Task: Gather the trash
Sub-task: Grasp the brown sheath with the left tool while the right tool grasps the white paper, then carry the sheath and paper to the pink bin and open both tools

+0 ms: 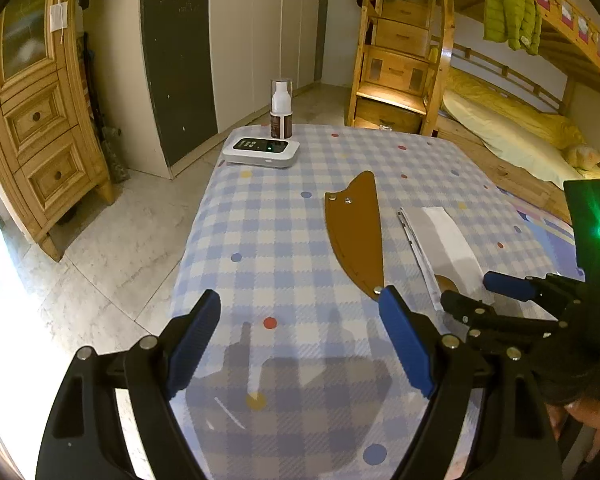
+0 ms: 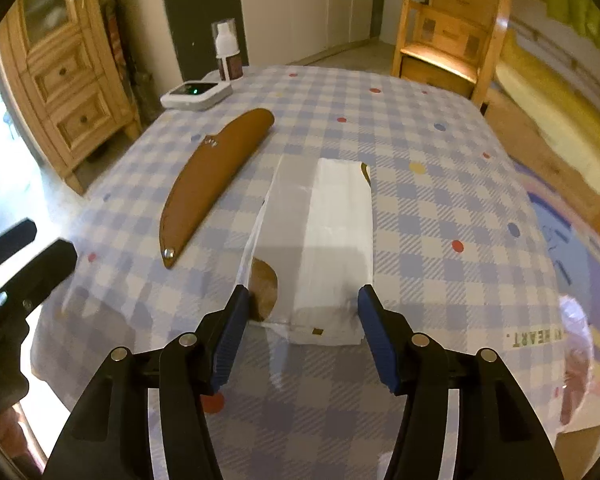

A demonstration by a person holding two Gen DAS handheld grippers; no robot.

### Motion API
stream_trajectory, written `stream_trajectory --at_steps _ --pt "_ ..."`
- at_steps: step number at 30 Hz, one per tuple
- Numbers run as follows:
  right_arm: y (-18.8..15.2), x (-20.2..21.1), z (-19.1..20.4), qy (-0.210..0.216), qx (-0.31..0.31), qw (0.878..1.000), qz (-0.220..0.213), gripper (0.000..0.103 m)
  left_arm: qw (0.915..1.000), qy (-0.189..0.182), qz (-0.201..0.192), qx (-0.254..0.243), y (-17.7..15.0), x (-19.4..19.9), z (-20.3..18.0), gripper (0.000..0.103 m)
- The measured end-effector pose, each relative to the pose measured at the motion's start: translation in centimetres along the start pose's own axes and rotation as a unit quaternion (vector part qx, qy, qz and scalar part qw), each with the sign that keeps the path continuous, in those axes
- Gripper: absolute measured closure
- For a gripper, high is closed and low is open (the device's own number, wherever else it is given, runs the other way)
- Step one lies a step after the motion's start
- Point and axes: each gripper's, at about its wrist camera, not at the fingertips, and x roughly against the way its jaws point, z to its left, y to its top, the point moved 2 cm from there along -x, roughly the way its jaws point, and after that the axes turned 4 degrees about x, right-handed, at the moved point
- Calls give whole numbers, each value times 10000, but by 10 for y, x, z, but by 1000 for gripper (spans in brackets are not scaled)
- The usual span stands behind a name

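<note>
R hand-held gripper points down at a white wrapper lying flat on the checked cloth surface; blue pads stand either side of the wrapper's near end w/ a gap, not pressing on it, and a brown round bit shows under the clear part by the L pad. A brown sheath lies just L of the wrapper, apart from it, slanting twd the far L corner, where a white device w/ a green light sits w/ a spray bottle upright behind it. L hand-held gripper's black fingers poke in at the L edge, over the surface's side.
</note>
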Motion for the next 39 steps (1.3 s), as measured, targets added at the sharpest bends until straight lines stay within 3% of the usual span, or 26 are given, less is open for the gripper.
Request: stream_trajectory --at_steps 3,6,9,14,17,20,22,32,35,39 --pt "-4 3 0 -30 74 10000 -43 51 10000 -17 35 7 -3 0 -2 24" --pt "-4 3 -9 -10 3 9998 -173 86 10000 -17 64 -44 -5 0 -7 24" --pt "-4 12 -24 303 -255 9985 -390 98 9998 -42 136 -113 -8 -2 -12 24" --pt "3 62 -44 -11 -142 9936 -1117 99 9996 -127 195 -146 -4 -10 -21 24" --pt "3 82 -58 -100 -239 9914 -1286 99 9993 -214 262 -149 2 -22 -28 24" --pt "-2 92 -69 -93 -389 9902 -1338 99 9985 -305 428 -140 7 -42 -37 28" --pt "-2 94 -74 -88 -430 9900 -1339 99 9980 -270 537 -169 10 -54 -42 38" --pt "-11 104 -84 -15 -485 9905 -1287 99 9974 -281 663 34 34 -93 -49 38" --pt "-14 106 -86 7 -502 9903 -1295 99 9981 -122 588 -130 36 -97 -50 56" --pt "-19 110 -91 26 -538 9896 -1331 99 9984 -219 522 -54 34 -81 -48 57"
